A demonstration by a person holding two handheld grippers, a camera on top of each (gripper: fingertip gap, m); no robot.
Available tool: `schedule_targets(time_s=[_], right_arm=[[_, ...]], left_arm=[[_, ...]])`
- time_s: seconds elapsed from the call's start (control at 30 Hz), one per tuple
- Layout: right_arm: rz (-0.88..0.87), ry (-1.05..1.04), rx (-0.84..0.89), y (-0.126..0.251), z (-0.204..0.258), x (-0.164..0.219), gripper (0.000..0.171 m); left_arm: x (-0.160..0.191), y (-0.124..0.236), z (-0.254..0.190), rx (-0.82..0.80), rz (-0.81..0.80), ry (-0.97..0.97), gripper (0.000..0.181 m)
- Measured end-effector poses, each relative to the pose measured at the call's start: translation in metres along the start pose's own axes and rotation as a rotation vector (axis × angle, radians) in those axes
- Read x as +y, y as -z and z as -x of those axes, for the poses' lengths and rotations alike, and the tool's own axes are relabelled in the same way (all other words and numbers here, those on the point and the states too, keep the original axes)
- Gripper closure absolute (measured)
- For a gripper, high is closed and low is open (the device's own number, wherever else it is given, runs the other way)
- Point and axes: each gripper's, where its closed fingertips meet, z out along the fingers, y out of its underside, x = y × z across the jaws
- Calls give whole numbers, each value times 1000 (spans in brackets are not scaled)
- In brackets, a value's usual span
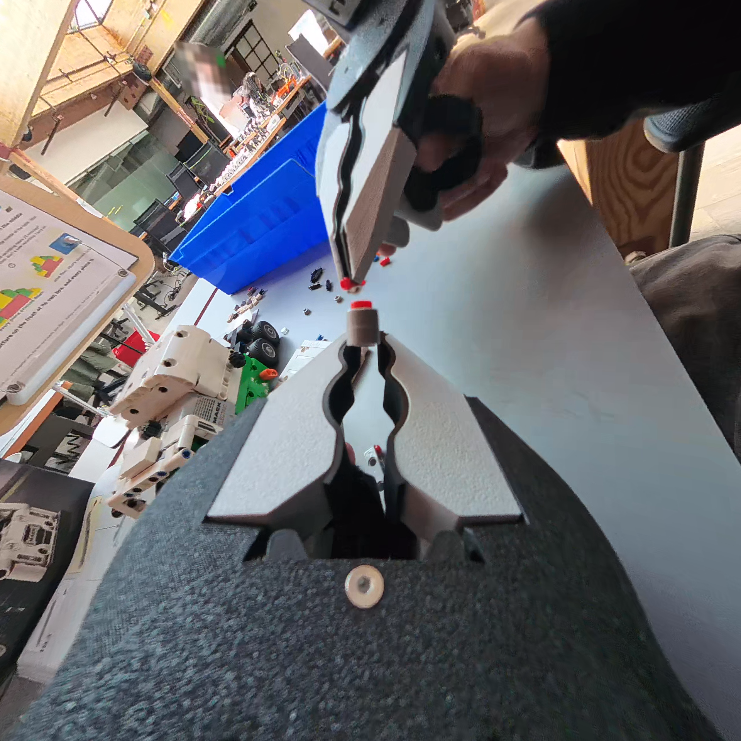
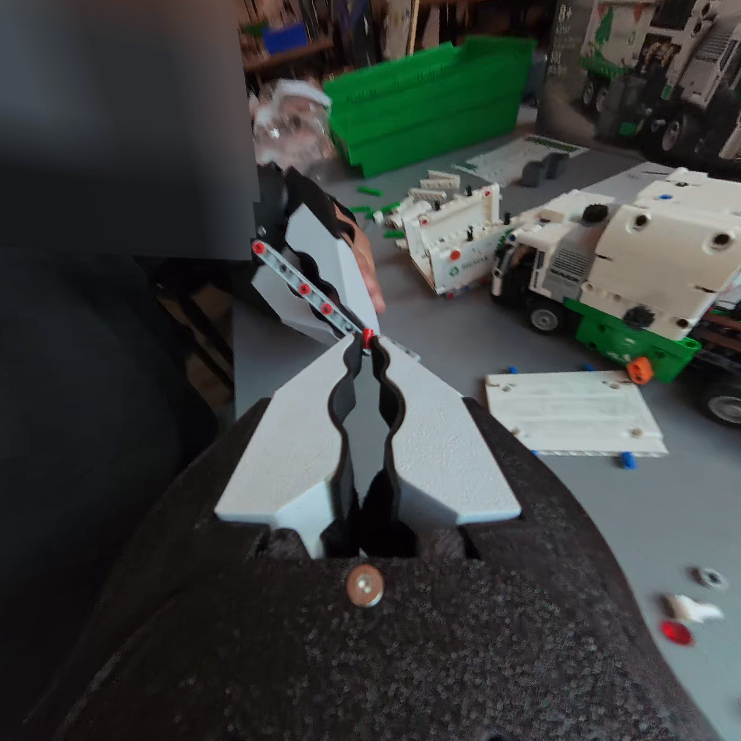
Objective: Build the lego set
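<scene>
My left gripper is shut on a grey holed beam, seen end-on here with a red pin at its top. In the right wrist view the beam is long, slanted and carries several red pins. My right gripper is shut on a small red pin, held against the beam's lower end. In the left wrist view the right gripper comes down from above, its red pin just above the beam. The white and green lego truck stands to the right.
A blue bin and small loose pieces lie beyond the grippers. A green bin, the set's box, a white tailgate assembly and a flat white panel are on the grey table. An instruction board stands left. The tips of both grippers are at nearly the same place.
</scene>
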Motion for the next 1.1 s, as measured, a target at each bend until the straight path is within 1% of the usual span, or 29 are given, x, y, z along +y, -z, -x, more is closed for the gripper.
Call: schedule_targets(time_s=[0.03,0.17,0.23,0.33,0.47,0.57,0.63,0.77,0.9,0.97,1.03,1.07,1.1], right_arm=[[-55,-44,-18,-4,6,-5,169],[-177,-147,-20,-17,13,-9,169],[-199,-159,-6,-20,14,-9,169],[-153,-127,41,-20,12,-6,169],[-96,-85,124,-19,4,0,169],[-38,-106,121,-20,4,7,168],[32,-128,108,-20,3,14,168],[177,-115,96,-23,3,29,168],[268,-108,84,-24,1,33,168],[277,-104,95,-23,-1,30,168],[249,-87,125,-16,-8,27,168],[268,-89,134,-10,-13,31,168],[322,-86,161,-3,-20,41,168]], left_arm=[[-2,0,1,-1,-9,13,175],[-10,3,2,16,-54,88,175],[-9,3,2,21,-50,95,175],[-7,2,1,9,-32,63,175],[-4,0,0,-28,0,-39,176],[2,-2,-3,-36,36,-99,175],[7,-4,-5,-40,68,-153,175],[18,-7,-10,-83,149,-362,175],[21,-8,-10,-103,187,-443,175],[20,-8,-6,-124,183,-438,175],[18,-6,2,-141,177,-359,176],[20,-5,7,-147,177,-314,175],[21,-4,12,-152,172,-274,175]])
